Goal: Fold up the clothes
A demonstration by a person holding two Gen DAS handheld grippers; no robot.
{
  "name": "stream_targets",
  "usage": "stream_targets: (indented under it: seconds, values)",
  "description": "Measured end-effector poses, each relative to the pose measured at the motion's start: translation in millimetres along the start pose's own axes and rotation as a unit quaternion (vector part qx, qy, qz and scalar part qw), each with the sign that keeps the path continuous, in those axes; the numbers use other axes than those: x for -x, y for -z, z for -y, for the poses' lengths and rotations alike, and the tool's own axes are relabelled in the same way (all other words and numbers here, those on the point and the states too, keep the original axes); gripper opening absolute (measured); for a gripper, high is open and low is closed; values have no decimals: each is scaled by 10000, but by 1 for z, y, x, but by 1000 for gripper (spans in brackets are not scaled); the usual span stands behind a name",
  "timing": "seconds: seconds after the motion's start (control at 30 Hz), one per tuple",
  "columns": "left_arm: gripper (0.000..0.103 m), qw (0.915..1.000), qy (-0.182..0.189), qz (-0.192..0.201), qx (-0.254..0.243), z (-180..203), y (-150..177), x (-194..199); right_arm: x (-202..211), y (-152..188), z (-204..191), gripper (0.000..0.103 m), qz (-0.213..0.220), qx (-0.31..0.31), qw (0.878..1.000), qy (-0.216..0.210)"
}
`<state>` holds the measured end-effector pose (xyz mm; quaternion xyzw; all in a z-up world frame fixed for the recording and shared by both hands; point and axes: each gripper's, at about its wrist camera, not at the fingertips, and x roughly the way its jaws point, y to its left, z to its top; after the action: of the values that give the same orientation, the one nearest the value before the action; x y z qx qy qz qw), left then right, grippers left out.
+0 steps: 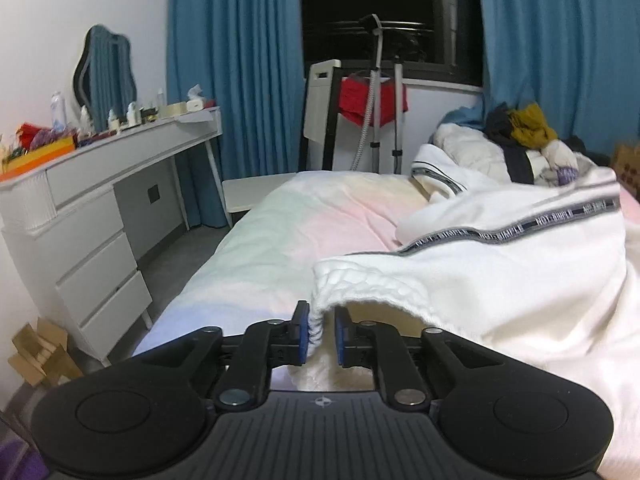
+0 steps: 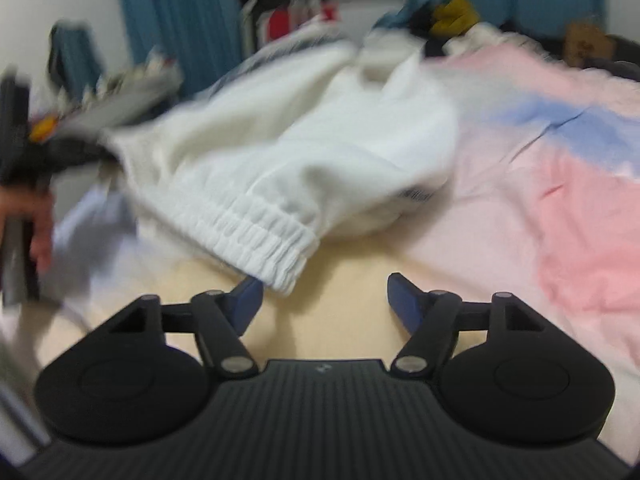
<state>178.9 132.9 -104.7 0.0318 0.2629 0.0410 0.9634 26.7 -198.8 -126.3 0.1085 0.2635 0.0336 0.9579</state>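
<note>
White sweatpants [image 1: 500, 272] with a black lettered side stripe lie across the pastel bed cover. My left gripper [image 1: 322, 332] is shut on the ribbed elastic waistband edge of the sweatpants, lifted slightly off the bed. In the blurred right wrist view the sweatpants [image 2: 304, 152] hang from the left, their elastic band [image 2: 264, 236] just ahead of my right gripper [image 2: 324, 300]. The right gripper is open and empty, its left finger close to the band's lower corner. The hand holding the left gripper shows at the far left edge.
A pile of clothes [image 1: 516, 136] sits at the head of the bed. A white dresser [image 1: 92, 216] with bottles stands left of the bed [image 1: 280, 232]. A garment steamer stand [image 1: 380, 120] and blue curtains are by the window. The pink and blue bed cover [image 2: 540, 184] spreads right.
</note>
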Motion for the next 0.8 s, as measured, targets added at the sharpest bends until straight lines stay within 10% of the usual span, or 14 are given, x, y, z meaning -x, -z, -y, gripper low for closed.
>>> stream_targets:
  seconds: [0.13, 0.4, 0.67, 0.8]
  values:
    - [27, 9998, 117, 55, -141, 3, 2, 2, 26, -12, 2, 71, 1050, -136, 9944, -3]
    - [39, 9979, -103, 52, -638, 17, 7, -4, -40, 13, 21, 69, -1043, -980, 9896, -134]
    - [43, 9961, -317, 155, -804, 24, 11, -3, 8, 0, -4, 67, 1057, -152, 9943, -29]
    - [43, 9961, -366, 181, -777, 25, 10, -5, -3, -2, -18, 67, 1030, 84, 9946, 90]
